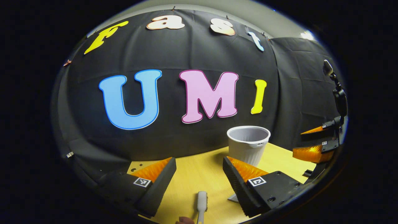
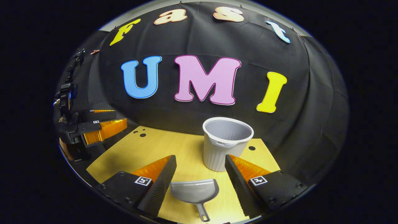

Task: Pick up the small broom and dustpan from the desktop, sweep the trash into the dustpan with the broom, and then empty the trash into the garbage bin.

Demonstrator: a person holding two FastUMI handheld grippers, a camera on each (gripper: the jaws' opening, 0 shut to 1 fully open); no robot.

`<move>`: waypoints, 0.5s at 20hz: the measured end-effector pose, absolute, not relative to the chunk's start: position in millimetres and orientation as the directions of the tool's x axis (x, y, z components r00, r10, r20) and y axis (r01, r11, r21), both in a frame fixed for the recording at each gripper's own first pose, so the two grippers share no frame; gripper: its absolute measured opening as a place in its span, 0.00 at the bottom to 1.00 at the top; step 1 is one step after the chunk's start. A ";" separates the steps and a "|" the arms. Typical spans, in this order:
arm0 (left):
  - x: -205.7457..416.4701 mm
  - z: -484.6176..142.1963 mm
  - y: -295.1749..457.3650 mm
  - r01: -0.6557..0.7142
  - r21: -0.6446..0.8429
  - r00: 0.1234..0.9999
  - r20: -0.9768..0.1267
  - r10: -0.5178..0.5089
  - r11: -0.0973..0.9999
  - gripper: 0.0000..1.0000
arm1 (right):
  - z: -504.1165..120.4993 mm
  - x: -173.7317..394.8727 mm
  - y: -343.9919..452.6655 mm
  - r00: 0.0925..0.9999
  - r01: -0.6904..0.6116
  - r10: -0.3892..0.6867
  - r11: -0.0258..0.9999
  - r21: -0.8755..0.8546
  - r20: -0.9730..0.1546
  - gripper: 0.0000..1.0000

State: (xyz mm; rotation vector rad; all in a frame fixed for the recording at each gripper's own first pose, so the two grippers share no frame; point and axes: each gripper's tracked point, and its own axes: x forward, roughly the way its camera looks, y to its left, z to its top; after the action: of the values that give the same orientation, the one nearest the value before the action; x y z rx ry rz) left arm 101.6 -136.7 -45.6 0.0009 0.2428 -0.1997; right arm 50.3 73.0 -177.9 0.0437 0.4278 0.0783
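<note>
Yellow desktop [image 2: 149,149] holds bin [image 2: 224,143] behind dustpan [image 2: 194,191], broom [image 1: 201,202].

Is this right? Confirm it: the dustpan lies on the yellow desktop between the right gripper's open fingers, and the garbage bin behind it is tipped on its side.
Not quite. The garbage bin stands upright, mouth up, as the right gripper view shows. The rest holds: the dustpan lies on the yellow desktop between the open fingers of the right gripper.

A yellow wood-grain desktop [image 2: 149,149] carries everything. A ribbed white garbage bin [image 2: 224,143] stands upright on it toward the back. Just in front of the bin lies a grey dustpan [image 2: 195,191], handle pointing nearer. Left of the bin, nearer, lies the small broom [image 1: 201,203].
</note>
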 end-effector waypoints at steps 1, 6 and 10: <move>102.5 -46.1 -138.3 0.196 -0.026 0.951 -0.240 -0.196 0.980 0.98 | -175.9 55.0 73.4 0.910 -0.072 0.092 0.995 0.064 -0.404 0.98; 91.2 -49.0 -139.6 0.137 -0.030 0.952 -0.273 -0.140 0.990 0.98 | -176.3 61.9 69.8 0.927 -0.103 0.103 0.994 0.018 -0.360 0.98; 79.3 -50.3 -142.3 0.074 -0.029 0.953 -0.291 -0.079 0.997 0.98 | -178.2 58.3 71.9 0.919 -0.171 0.165 0.985 0.015 -0.359 0.98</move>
State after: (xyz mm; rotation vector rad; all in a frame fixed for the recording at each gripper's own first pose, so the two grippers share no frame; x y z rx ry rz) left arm 79.3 -142.3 -50.3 -0.0177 0.2964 -0.0780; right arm 58.3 71.9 -178.2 -0.0165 0.3673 0.1724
